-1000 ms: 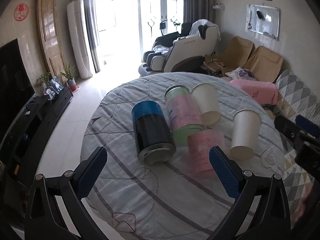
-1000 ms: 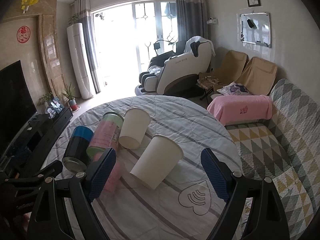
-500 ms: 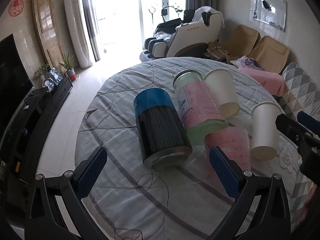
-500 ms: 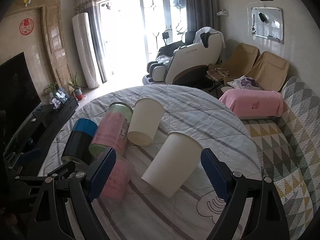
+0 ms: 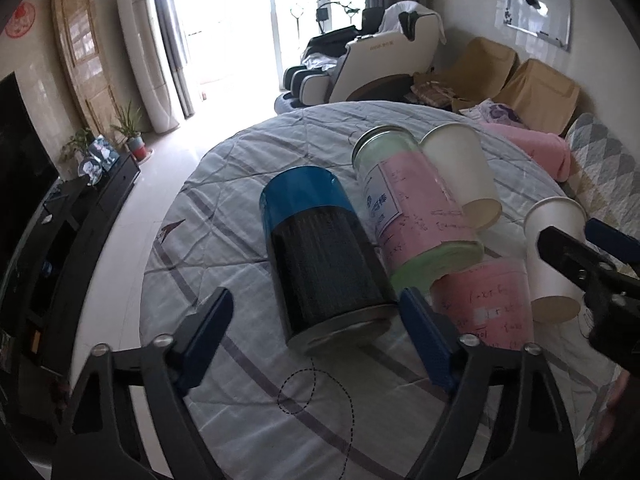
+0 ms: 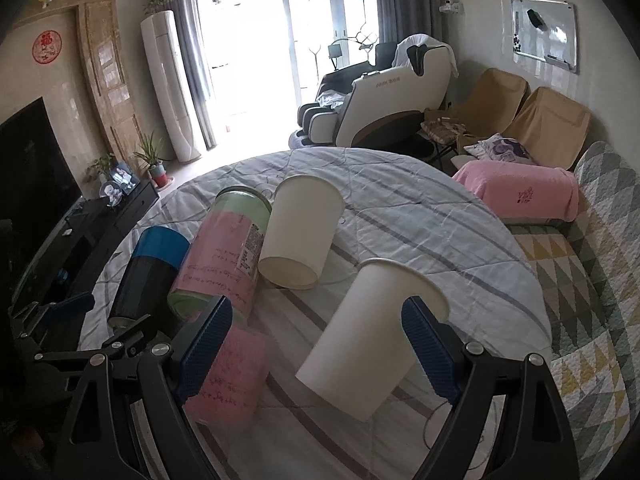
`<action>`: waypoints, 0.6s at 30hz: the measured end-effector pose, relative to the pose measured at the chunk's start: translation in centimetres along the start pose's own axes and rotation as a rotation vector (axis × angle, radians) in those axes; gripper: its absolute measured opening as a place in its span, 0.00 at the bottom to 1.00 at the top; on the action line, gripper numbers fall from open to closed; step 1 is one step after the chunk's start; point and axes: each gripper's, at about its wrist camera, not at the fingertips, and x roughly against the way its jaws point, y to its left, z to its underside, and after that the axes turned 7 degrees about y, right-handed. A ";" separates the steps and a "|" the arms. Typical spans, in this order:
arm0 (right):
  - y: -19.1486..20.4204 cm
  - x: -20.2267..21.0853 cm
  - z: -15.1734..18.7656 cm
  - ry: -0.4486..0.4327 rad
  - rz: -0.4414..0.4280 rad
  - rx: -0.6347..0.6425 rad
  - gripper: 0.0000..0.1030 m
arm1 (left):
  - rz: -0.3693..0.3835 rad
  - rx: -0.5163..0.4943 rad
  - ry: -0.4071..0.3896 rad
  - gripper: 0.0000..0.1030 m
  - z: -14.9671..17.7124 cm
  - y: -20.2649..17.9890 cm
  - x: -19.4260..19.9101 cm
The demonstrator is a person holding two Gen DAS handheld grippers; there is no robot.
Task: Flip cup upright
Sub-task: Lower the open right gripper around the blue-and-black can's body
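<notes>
Paper cup (image 6: pixel 372 336) lay on its side, lower center of frame, btwn the wide-open right tongs (image 6: pixel 316 344); left tongs (image 5: pixel 316 336) gaped open too, w/ the black-and-blue can (image 5: pixel 324 256) lying just ahead.

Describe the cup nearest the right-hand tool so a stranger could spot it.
On the round cloth-covered table, look at the sofa-side end of the row of toppled containers. The plain white paper cup lies there alone; the other white cup rests against the pink-labelled jar.

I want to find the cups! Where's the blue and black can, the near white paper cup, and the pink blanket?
blue and black can (image 5: pixel 320 248), left wrist view, middle of its side.
near white paper cup (image 6: pixel 372 340), right wrist view, its side wall.
pink blanket (image 6: pixel 520 188), right wrist view, its top.
</notes>
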 end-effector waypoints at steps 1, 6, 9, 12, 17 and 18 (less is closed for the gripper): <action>0.1 -0.1 0.0 0.002 0.000 0.003 0.86 | 0.014 -0.004 -0.001 0.73 0.0 0.0 0.0; 0.7 -0.3 -0.3 0.009 0.001 0.013 0.86 | 0.046 -0.043 0.009 0.59 0.1 0.0 0.0; 1.1 0.0 -0.3 0.007 -0.001 0.019 0.86 | 0.057 -0.059 0.012 0.58 0.3 0.3 0.2; 1.6 0.0 -0.2 0.007 -0.007 0.025 0.86 | 0.072 -0.059 0.012 0.56 0.5 1.0 0.5; 2.7 0.0 -0.4 0.025 -0.037 0.022 0.86 | 0.068 -0.074 0.016 0.56 1.0 2.1 0.9; 3.1 0.0 -0.5 0.031 -0.041 0.023 0.86 | 0.066 -0.073 0.021 0.56 1.0 2.4 0.9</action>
